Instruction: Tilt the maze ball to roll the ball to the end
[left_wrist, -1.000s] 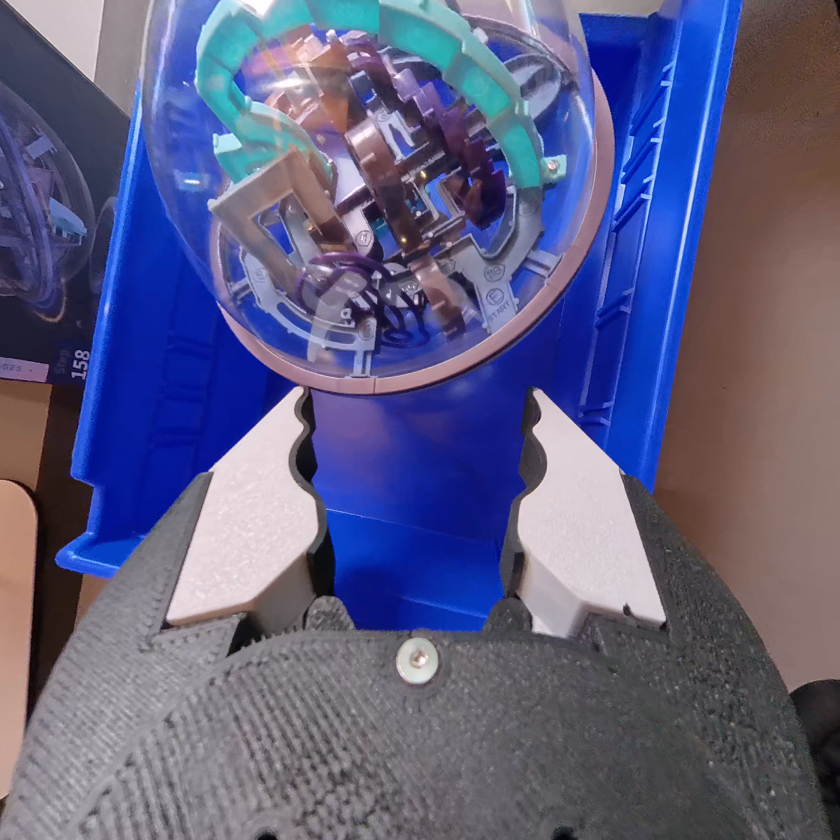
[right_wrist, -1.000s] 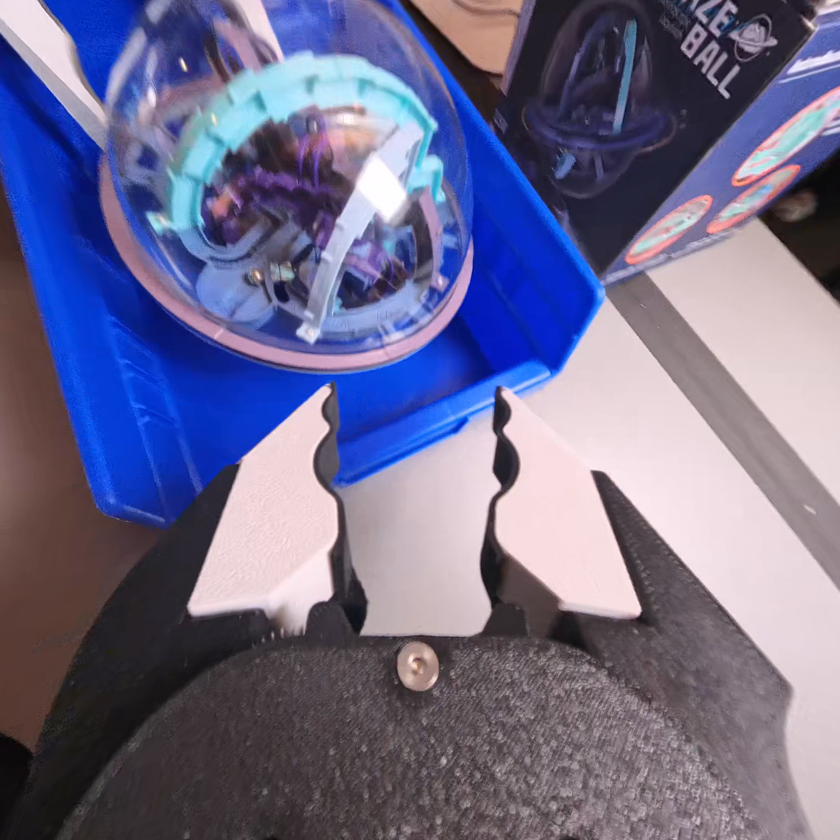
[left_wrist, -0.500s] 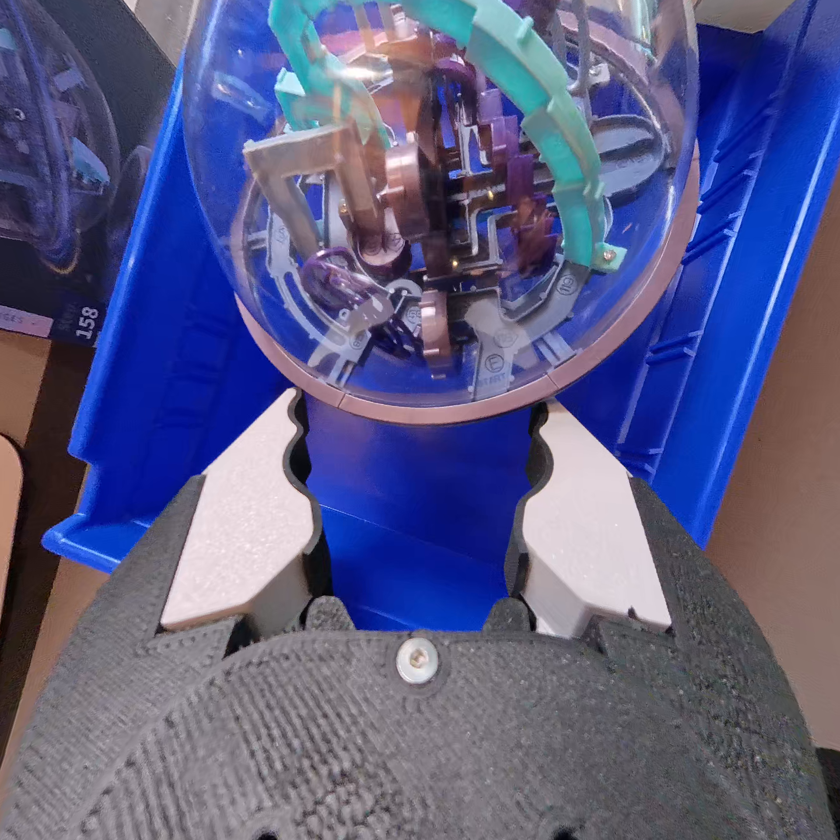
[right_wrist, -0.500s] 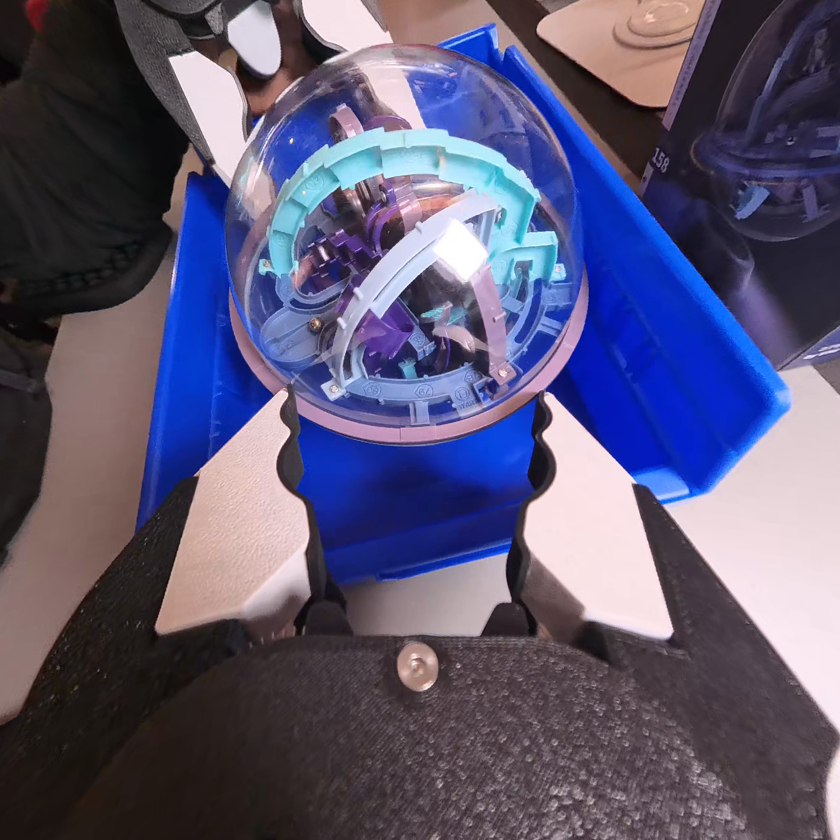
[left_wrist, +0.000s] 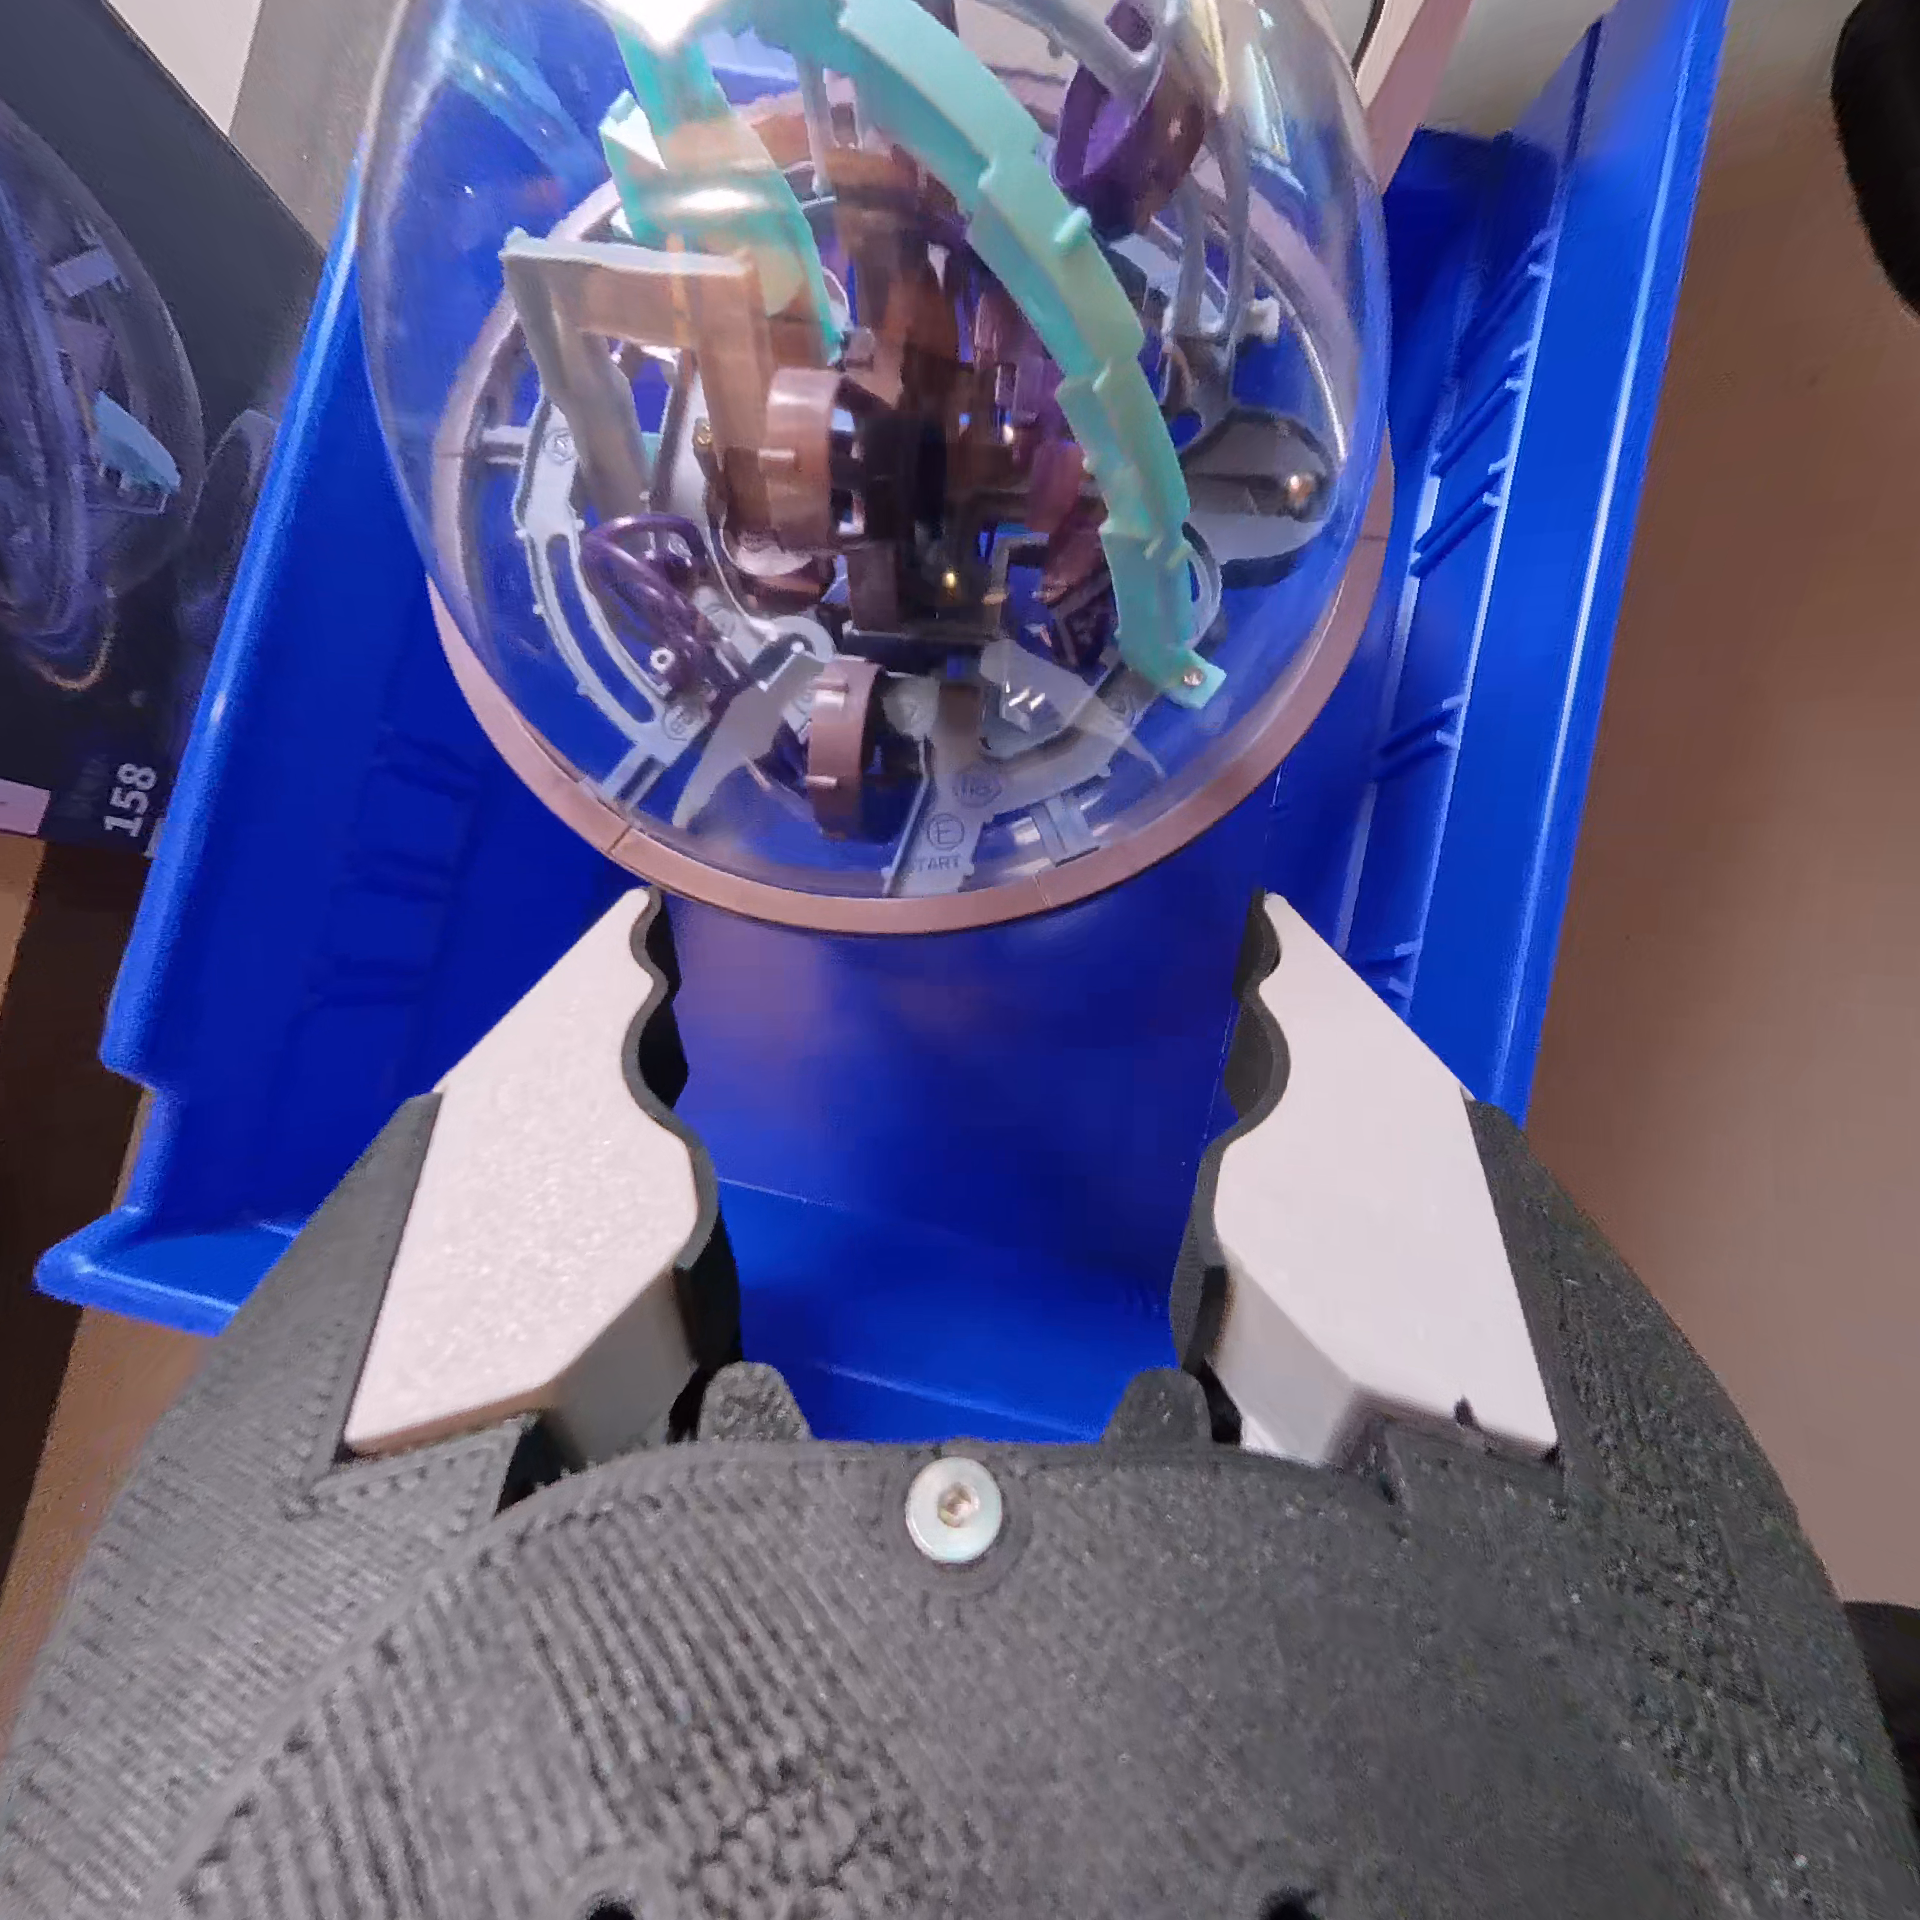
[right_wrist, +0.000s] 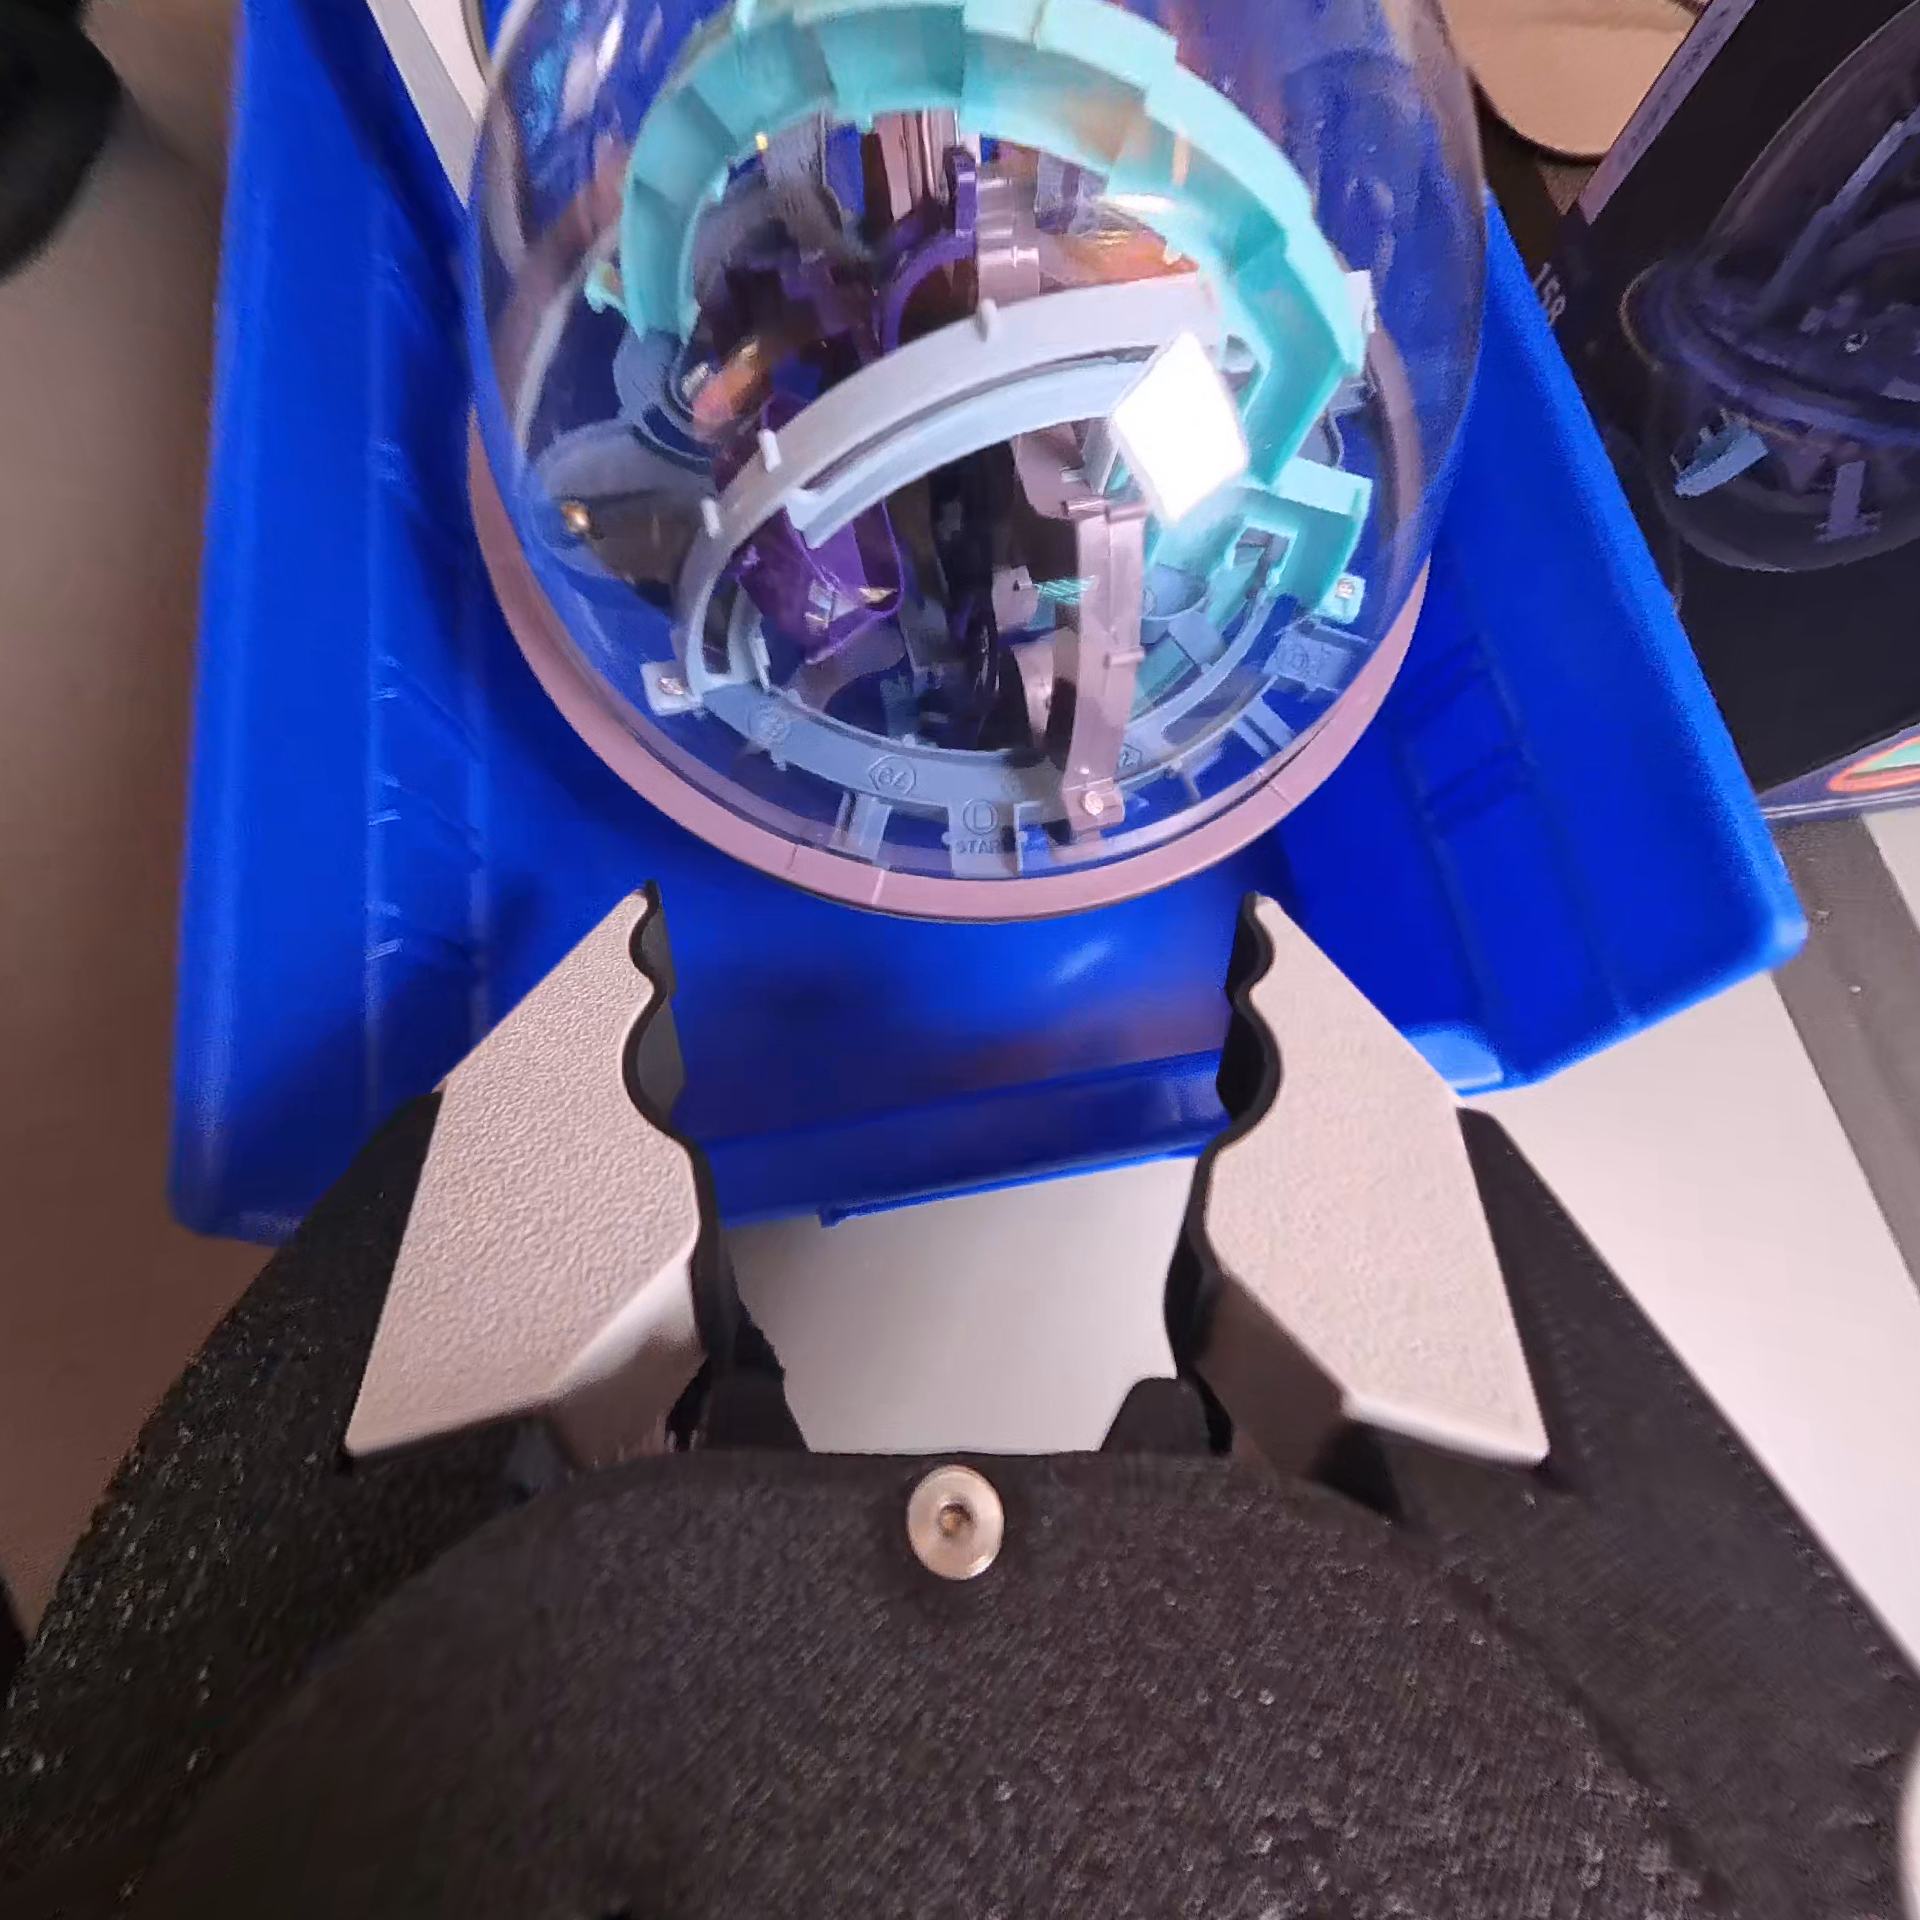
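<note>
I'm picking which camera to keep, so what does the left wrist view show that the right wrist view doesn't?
Only the left view: the brown track pieces in the maze's core, and tan tabletop beside the bin.
Only the right view: a grey arched track with a bright glare patch, and white tabletop at the bin's end.
Both: the maze ball in the blue bin, the teal track, the dark box, and open fingers short of the ball.
</note>
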